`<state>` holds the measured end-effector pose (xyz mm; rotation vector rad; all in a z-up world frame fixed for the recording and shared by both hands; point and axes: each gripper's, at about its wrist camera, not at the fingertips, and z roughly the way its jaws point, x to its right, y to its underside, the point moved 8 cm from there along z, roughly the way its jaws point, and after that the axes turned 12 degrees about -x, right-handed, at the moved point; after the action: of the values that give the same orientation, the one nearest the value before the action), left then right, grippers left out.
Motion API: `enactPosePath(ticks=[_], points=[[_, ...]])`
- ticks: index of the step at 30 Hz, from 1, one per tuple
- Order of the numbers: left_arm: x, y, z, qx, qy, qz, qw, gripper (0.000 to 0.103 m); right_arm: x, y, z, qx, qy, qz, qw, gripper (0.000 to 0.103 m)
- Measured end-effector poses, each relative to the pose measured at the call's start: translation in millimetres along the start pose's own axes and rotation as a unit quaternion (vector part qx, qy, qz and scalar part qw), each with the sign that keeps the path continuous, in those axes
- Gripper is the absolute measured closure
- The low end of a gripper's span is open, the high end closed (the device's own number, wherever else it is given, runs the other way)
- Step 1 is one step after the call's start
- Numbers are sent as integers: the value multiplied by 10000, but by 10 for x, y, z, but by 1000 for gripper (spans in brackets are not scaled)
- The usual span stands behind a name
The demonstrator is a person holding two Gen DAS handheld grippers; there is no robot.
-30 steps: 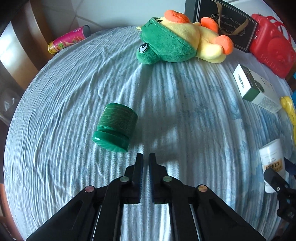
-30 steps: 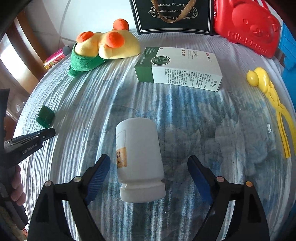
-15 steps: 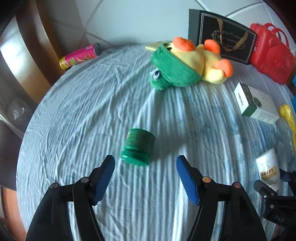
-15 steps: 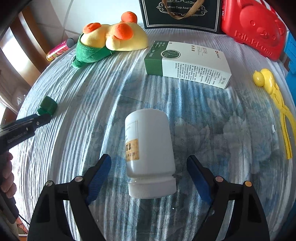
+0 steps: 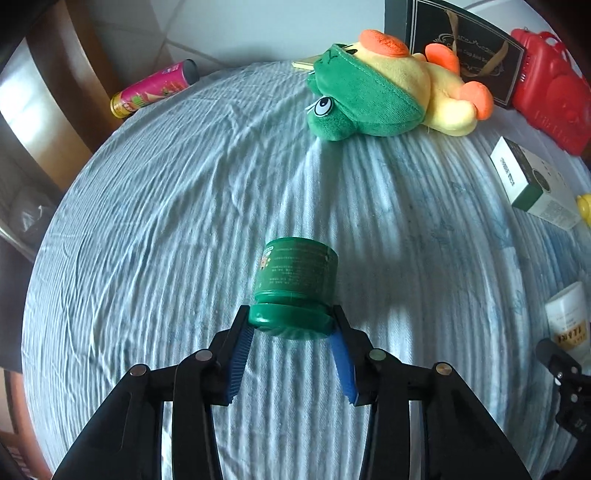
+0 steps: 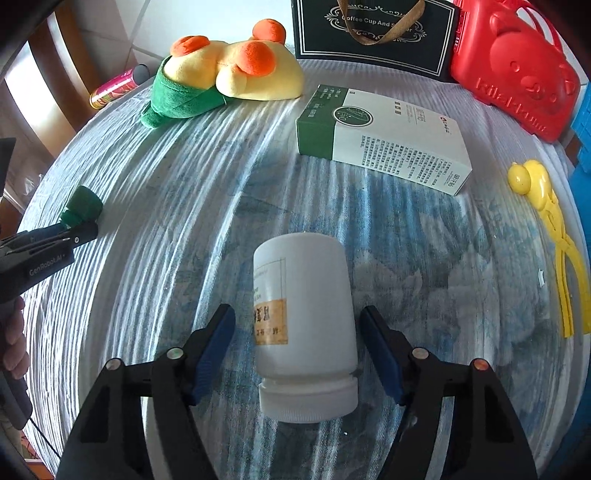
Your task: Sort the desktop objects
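A green jar (image 5: 295, 280) lies on its side on the blue tablecloth, lid toward me. My left gripper (image 5: 291, 325) has its fingertips against both sides of the jar's lid. The jar also shows in the right wrist view (image 6: 79, 206). A white bottle (image 6: 303, 314) with an orange label lies on its side, cap toward me. My right gripper (image 6: 297, 328) is open, one finger on each side of the bottle with small gaps. The bottle also shows in the left wrist view (image 5: 569, 321).
A plush toy (image 5: 384, 96), a green-and-white box (image 6: 384, 140), a black gift bag (image 6: 373, 33), a red case (image 6: 517, 70), a yellow plastic toy (image 6: 546, 225) and a pink can (image 5: 155, 88) lie around the cloth's far and right sides.
My left gripper opened from shut, moved up to the green jar and closed in on its lid. My right gripper narrowed around the white bottle and moved closer along it.
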<state>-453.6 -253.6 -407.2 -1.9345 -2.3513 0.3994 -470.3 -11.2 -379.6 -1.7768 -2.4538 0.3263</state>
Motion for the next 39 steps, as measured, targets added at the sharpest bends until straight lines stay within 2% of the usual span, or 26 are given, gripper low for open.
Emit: enactPosePath(ticks=[2,4,5,12,15,17,19,26,28,30,33,39], points=[[25,24,35,13,47,25,10000,63,-13,-6,-5,5,-28,-3,10000,35],[50,49,70,26,94,49,9999,63,-13,-8,-25,30,-81,12,10000,54],[62,61,88,32,117,61,9999,63,-12,-9,-30,26,-108,24,9999,57],[176,136,174,86,259,183,9995,63,1,19,-54,23,-321,174,9993,57],[240,162,190,115,307,257,9991,63,36,43,-83,35,-291,209,9994,55],[284,180,205,117,343,309,9989,63,29,52,-90,27,-258,195,9995,47],[330,200,225,101,385,363,9985,63,28,67,-99,36,-207,196,9996,27],[438,332,181,65,389,566,9976,63,66,133,-50,-93,-124,182,9997,26],[399,354,71,120,381,583,9975,63,67,156,-71,-55,-36,161,9998,58],[363,349,-37,197,371,590,9974,63,44,172,-108,-36,-43,135,9999,58],[356,412,-433,528,391,563,9963,62,-12,206,-267,149,-61,41,9999,58],[342,543,-1242,1193,429,507,9906,62,-227,234,-989,933,-42,-241,9953,57]])
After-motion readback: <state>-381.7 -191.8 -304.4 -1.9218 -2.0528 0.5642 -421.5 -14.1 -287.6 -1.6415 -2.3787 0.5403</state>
